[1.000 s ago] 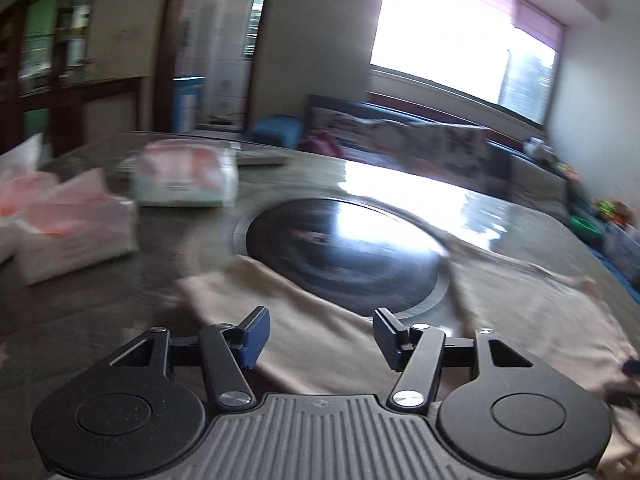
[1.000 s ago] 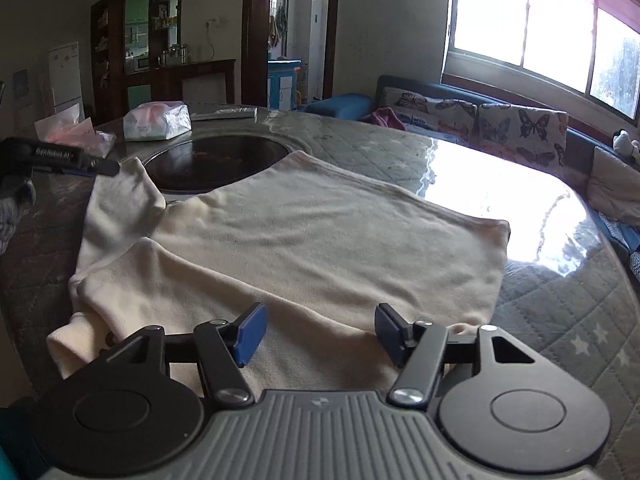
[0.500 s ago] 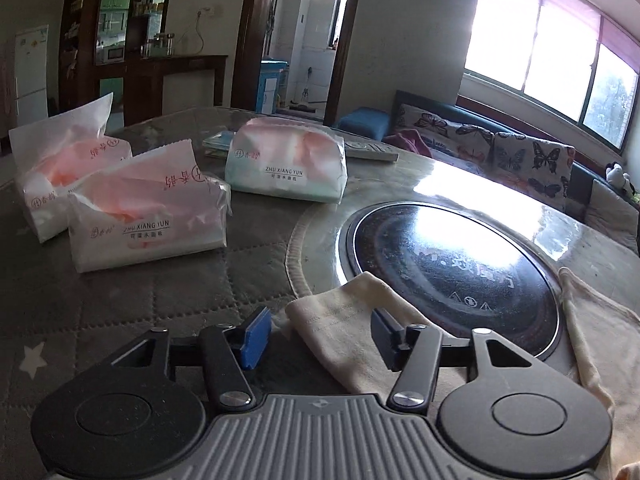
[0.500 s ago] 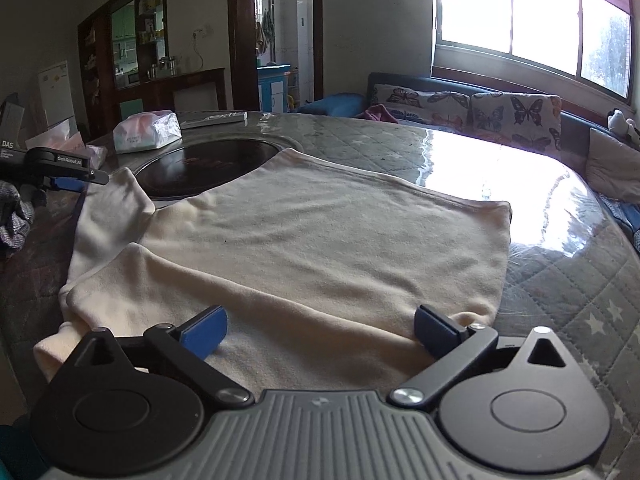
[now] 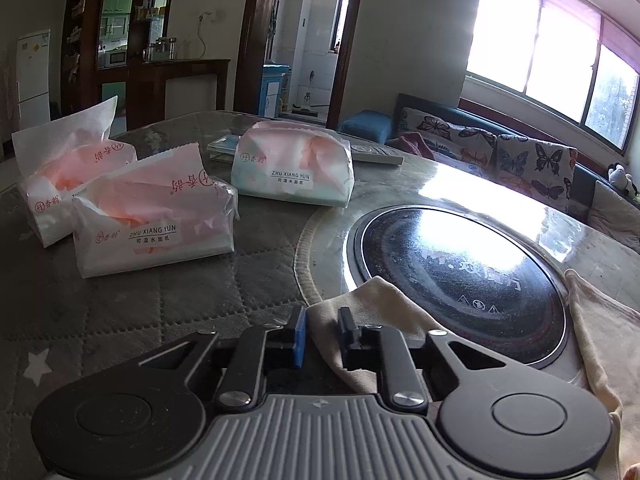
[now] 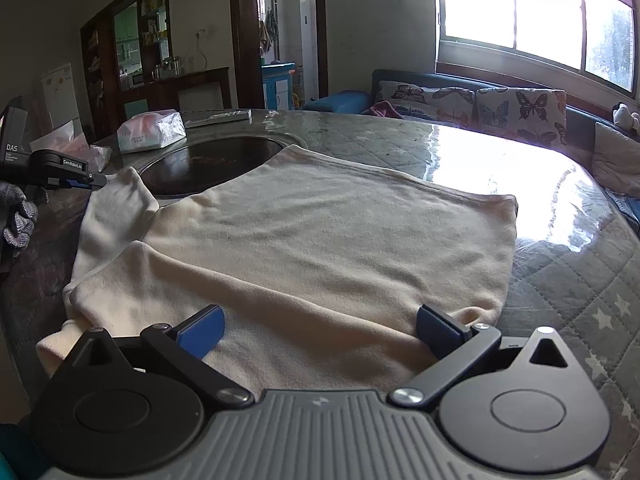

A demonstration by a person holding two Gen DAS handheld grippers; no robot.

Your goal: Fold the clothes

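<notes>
Left gripper (image 5: 322,330), fingers pinching the sleeve cuff (image 5: 352,300) beside the dark round inset (image 5: 460,264) of the table (image 5: 160,292). Cream garment (image 6: 320,248), soft and lightly creased, lies flat across the near table edge. Right gripper (image 6: 318,330), fingers spread wide over the hem.

I am working in a home living-dining room: butterfly-print sofa (image 6: 472,100), fridge (image 5: 33,76), tissue packs (image 5: 154,224) on the tabletop (image 5: 168,292).
</notes>
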